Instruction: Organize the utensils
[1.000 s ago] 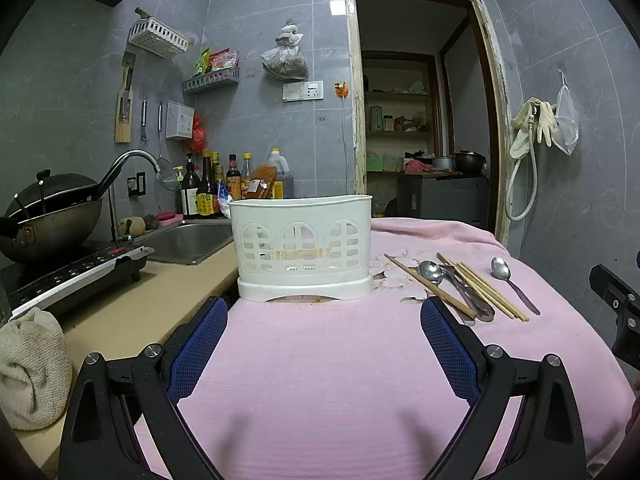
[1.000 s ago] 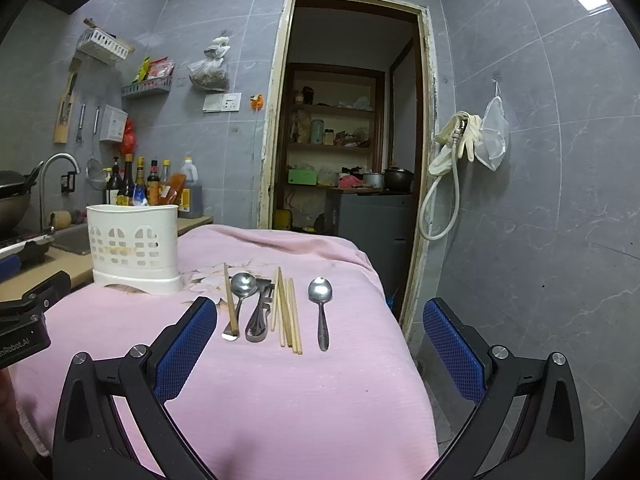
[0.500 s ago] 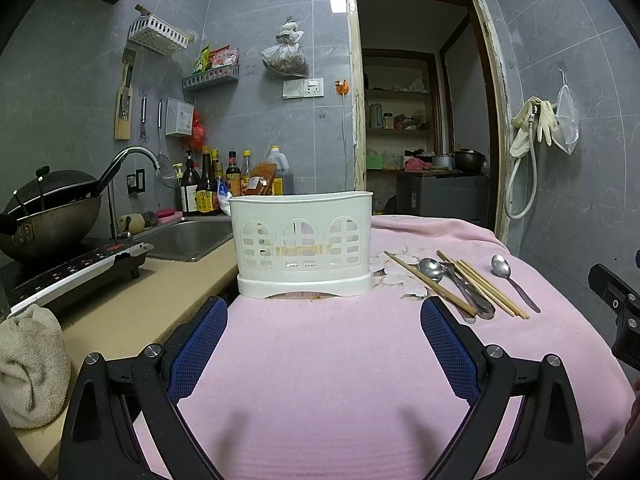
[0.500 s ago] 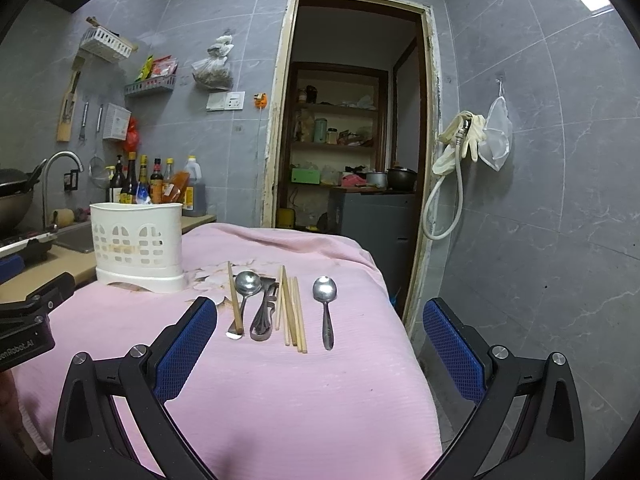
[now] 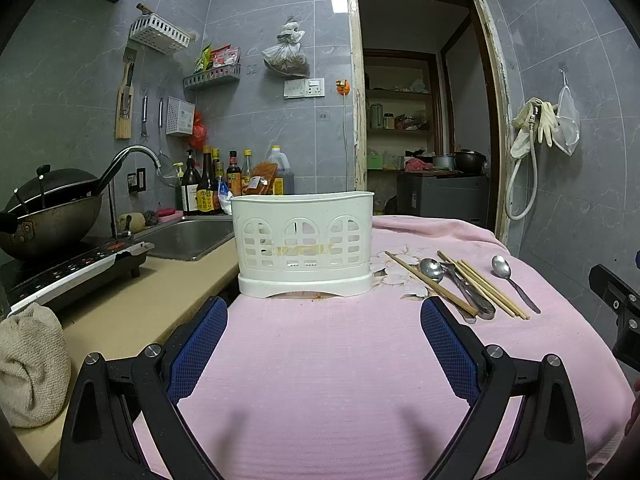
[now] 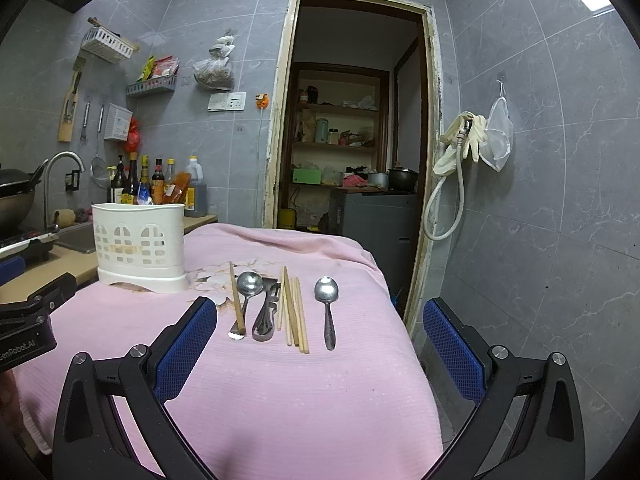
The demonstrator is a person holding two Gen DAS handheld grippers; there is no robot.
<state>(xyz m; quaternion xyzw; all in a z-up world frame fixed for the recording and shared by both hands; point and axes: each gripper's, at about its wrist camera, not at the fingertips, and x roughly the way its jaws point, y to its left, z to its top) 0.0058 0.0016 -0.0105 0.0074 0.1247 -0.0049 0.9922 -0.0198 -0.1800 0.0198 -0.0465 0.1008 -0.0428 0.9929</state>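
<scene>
A white slotted utensil holder (image 5: 304,242) stands upright on the pink cloth (image 5: 328,380), straight ahead of my open, empty left gripper (image 5: 324,336); it also shows in the right wrist view (image 6: 140,252). To its right lie a single chopstick (image 6: 237,298), a spoon (image 6: 247,292), a dark metal utensil (image 6: 266,314), several chopsticks (image 6: 294,314) and a second spoon (image 6: 327,304). My right gripper (image 6: 320,336) is open and empty, just short of these utensils. The same utensils show at the right of the left wrist view (image 5: 460,280).
A counter at the left holds a sink (image 5: 188,238), a wok (image 5: 48,216) on a cooktop (image 5: 76,268), sauce bottles (image 5: 212,188) and a cloth bundle (image 5: 28,364). The pink cloth drops off at its right edge (image 6: 404,320). A doorway (image 6: 352,140) lies behind.
Both grippers have moved a little forward and lower toward the table; the holder and utensils appear slightly nearer. Nothing was picked up or moved.
</scene>
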